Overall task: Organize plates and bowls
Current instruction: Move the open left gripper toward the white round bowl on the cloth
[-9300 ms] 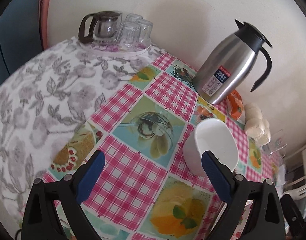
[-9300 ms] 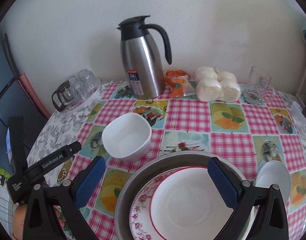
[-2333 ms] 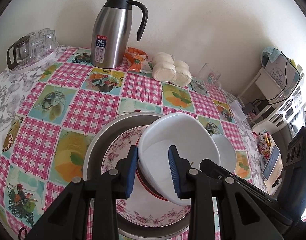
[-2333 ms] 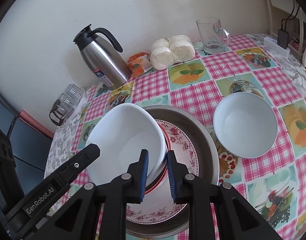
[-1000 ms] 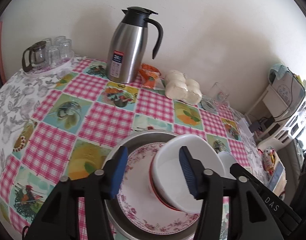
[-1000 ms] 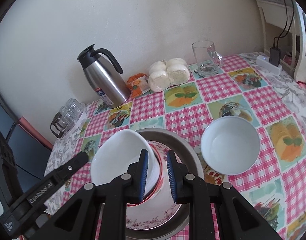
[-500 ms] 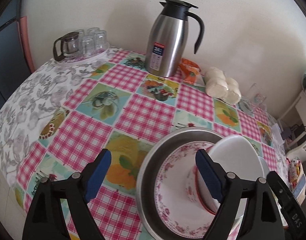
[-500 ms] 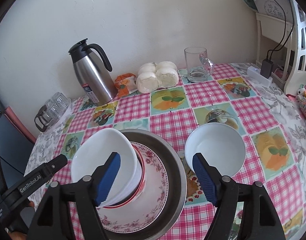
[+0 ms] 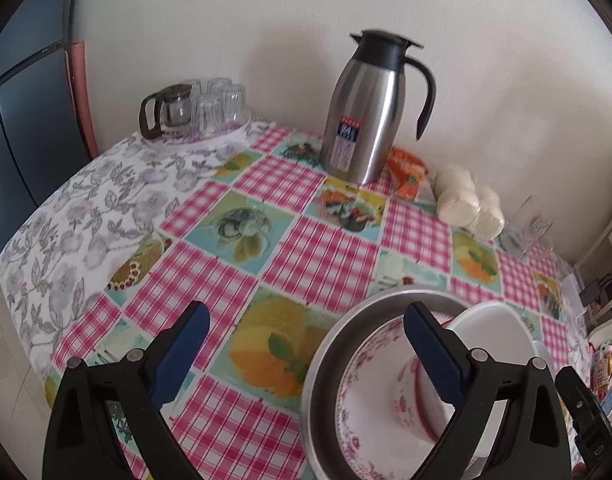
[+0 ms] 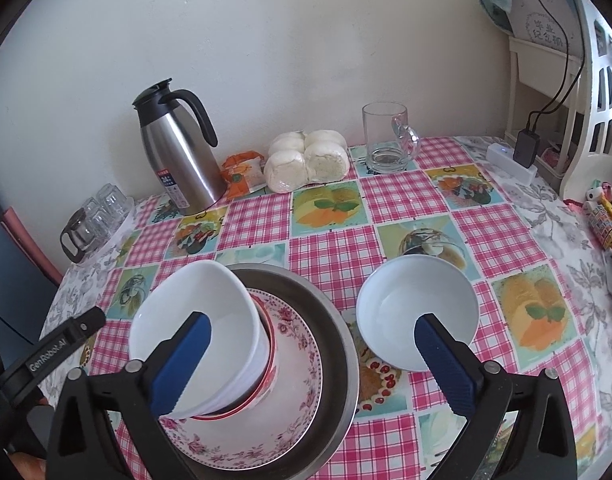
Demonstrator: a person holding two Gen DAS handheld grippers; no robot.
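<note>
On the checked tablecloth [image 10: 330, 256], a deep white bowl [image 10: 194, 320] sits stacked on a floral plate [image 10: 290, 408] inside a steel basin [image 10: 338, 344]. Right gripper [image 10: 312, 354] and left gripper [image 9: 304, 354] are spread wide, empty. Next: grip the shallow white bowl [image 10: 416, 310] by its near rim.

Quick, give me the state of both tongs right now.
Left tongs: open, holding nothing.
Right tongs: open, holding nothing.
</note>
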